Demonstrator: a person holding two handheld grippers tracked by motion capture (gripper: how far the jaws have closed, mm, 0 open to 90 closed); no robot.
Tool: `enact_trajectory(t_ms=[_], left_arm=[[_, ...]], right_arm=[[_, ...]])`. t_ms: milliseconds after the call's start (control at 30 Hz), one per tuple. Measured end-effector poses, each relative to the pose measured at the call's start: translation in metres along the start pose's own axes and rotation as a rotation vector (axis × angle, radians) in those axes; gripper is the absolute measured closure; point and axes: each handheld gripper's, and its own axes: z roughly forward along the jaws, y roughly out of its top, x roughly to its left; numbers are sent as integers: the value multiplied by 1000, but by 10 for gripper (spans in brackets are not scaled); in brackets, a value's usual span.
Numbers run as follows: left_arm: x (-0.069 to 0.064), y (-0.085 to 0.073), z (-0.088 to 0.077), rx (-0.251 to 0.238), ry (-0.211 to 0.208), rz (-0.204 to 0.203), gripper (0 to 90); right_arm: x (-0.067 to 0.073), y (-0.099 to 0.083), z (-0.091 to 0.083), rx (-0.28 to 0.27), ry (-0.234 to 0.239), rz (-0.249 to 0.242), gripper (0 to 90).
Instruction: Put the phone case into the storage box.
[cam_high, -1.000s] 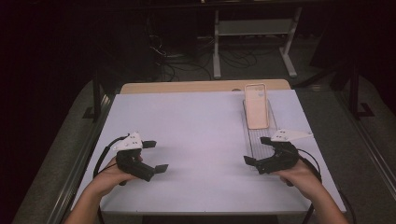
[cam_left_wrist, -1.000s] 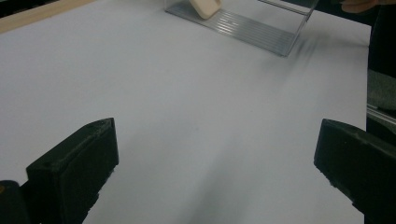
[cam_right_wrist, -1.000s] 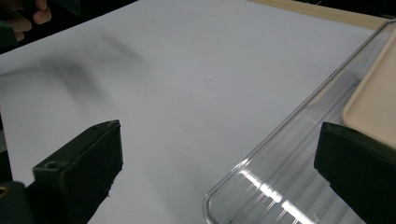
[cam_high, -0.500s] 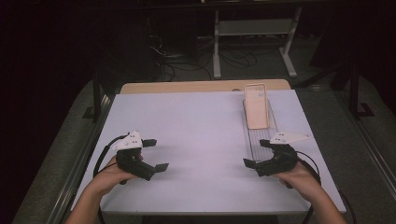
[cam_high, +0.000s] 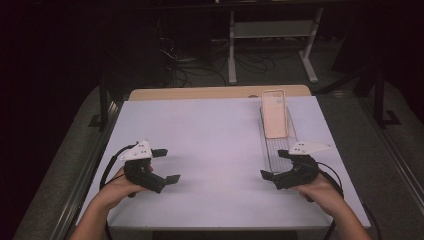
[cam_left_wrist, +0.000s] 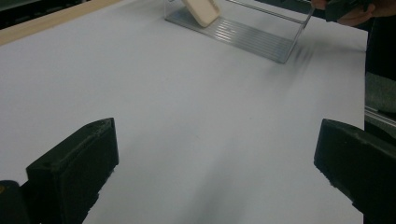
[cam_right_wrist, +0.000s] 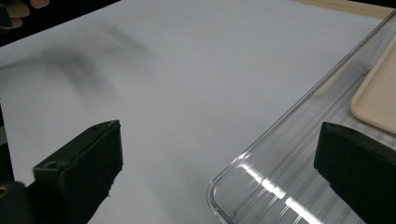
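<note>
A beige phone case (cam_high: 274, 114) leans upright in the far end of a clear ribbed tray (cam_high: 278, 150) on the right side of the white table (cam_high: 215, 135). My left gripper (cam_high: 167, 165) rests near the front left, open and holding nothing. My right gripper (cam_high: 273, 164) is open too, just left of the tray's near end. In the left gripper view the jaws (cam_left_wrist: 215, 177) stand wide over bare table, with the tray (cam_left_wrist: 261, 37) and case (cam_left_wrist: 201, 9) far ahead. In the right gripper view (cam_right_wrist: 215, 172) one jaw hangs over the tray's corner (cam_right_wrist: 280, 186), beside the case (cam_right_wrist: 378, 93).
A wooden strip (cam_high: 200, 93) runs along the table's far edge. Beyond it are a dark floor, cables and a metal stand (cam_high: 272, 35). Rails flank the table on both sides. The other hand (cam_left_wrist: 355, 9) appears at the top right of the left gripper view.
</note>
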Motion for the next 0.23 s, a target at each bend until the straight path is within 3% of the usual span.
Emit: enact_trajectory(t_ms=[233], left_arm=[[0,0,1,-2,-3,1,0]], right_arm=[[0,0,0,0,0,-8,6]])
